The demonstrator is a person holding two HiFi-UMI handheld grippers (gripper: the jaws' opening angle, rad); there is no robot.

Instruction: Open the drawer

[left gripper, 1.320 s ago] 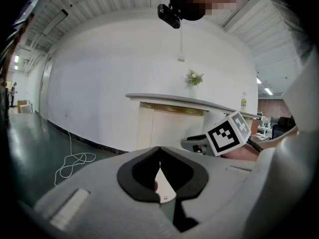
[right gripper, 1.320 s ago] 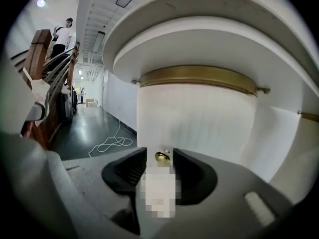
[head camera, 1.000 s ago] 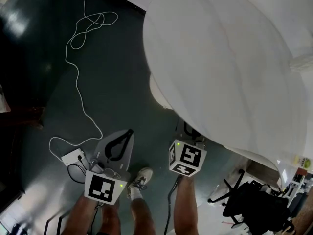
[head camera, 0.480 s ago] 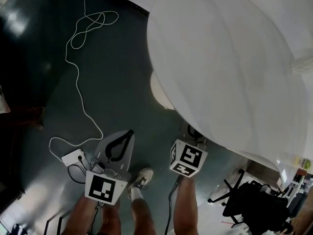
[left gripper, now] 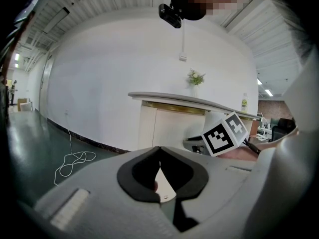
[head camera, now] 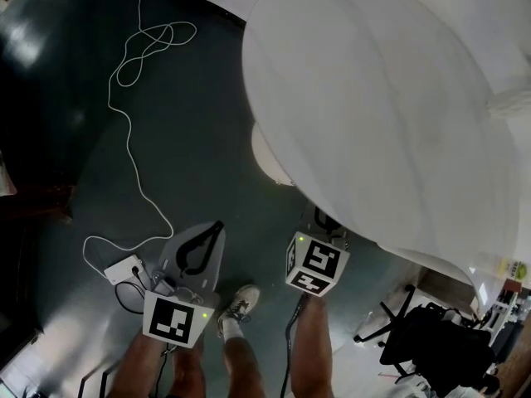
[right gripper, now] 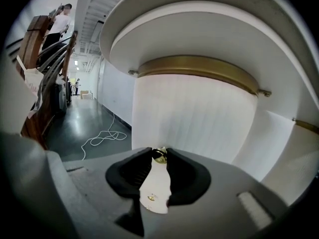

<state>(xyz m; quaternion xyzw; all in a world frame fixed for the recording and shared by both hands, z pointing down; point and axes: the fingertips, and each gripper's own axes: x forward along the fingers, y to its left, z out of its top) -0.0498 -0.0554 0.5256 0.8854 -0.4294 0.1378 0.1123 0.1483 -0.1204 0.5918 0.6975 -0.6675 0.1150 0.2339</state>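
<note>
Fingers (right gripper: 131,172) of right gripper (right gripper: 159,151) are closing on brass knob (right gripper: 160,155); left gripper (left gripper: 159,149) closed, empty.

Gold knob (right gripper: 159,155), white drawer (right gripper: 199,118)

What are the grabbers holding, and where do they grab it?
The right gripper is closing its jaws on the brass drawer knob, pinching its head at their tips. The left gripper, shut, holds nothing.

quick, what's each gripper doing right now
left gripper: jaws shut, nothing held
right gripper: jaws closing on the brass knob, which sits between them with the pads touching it
</note>
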